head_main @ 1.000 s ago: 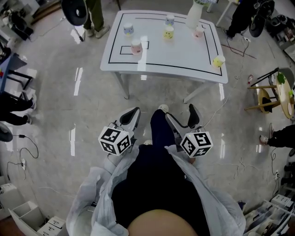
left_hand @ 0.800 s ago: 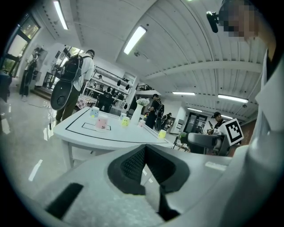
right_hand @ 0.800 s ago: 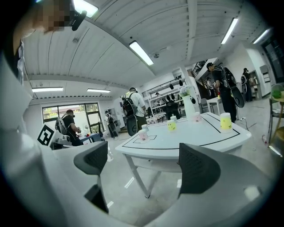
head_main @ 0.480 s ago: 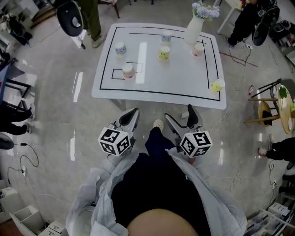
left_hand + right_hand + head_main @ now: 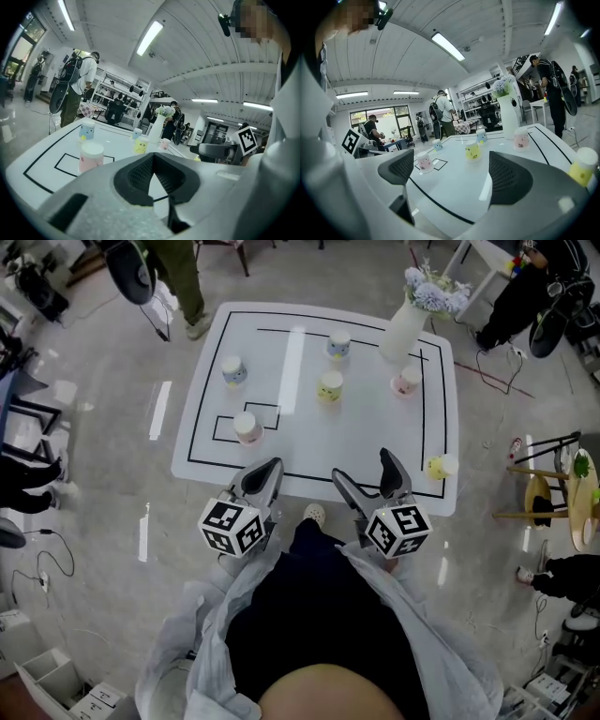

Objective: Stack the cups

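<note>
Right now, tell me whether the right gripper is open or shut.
Open. In the right gripper view the right gripper has its jaws wide apart with nothing held; the white table shows through the gap.

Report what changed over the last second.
The person has stepped up to the table: its near edge, well ahead before, now lies just beyond the left gripper and right gripper. Nothing was gripped or released. Unchanged: left jaws shut, right jaws apart, both empty; cups and vase keep their places.
</note>
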The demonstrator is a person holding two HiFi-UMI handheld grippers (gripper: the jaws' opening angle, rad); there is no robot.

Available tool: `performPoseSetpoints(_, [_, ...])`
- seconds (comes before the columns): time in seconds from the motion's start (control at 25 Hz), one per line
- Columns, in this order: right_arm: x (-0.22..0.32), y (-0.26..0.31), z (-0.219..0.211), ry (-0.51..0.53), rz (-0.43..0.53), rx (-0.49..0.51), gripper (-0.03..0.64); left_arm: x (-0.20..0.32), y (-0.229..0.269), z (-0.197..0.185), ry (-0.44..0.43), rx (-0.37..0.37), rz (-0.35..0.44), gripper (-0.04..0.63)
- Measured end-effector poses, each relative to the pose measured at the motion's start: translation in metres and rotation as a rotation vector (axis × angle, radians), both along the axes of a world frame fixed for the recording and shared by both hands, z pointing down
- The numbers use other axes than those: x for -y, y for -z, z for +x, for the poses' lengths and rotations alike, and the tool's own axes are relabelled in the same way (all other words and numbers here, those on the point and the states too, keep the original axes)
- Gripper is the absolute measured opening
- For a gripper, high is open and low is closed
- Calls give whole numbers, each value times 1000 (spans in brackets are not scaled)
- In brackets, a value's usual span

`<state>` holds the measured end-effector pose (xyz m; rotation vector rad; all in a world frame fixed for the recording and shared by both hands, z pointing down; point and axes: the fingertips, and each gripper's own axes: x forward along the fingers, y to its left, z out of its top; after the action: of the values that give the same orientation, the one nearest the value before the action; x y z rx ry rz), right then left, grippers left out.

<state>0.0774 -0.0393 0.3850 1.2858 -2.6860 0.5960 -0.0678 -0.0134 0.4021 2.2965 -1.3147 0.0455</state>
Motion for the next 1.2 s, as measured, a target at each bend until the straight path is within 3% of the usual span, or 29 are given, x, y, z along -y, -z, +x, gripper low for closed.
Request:
performPoseSetpoints(0.28, [48,-5,6,25,13,-2,500,42,-4,6,30,-5,16,-3])
performPoseSetpoints(0.6, [60,-9,-14,80,2,30,497,49,-3,-2,57,7,23,-3])
performPoseSetpoints(1.2, [108,8,-119,202,10,67,497,58,1,-112,250,38,-16,-3])
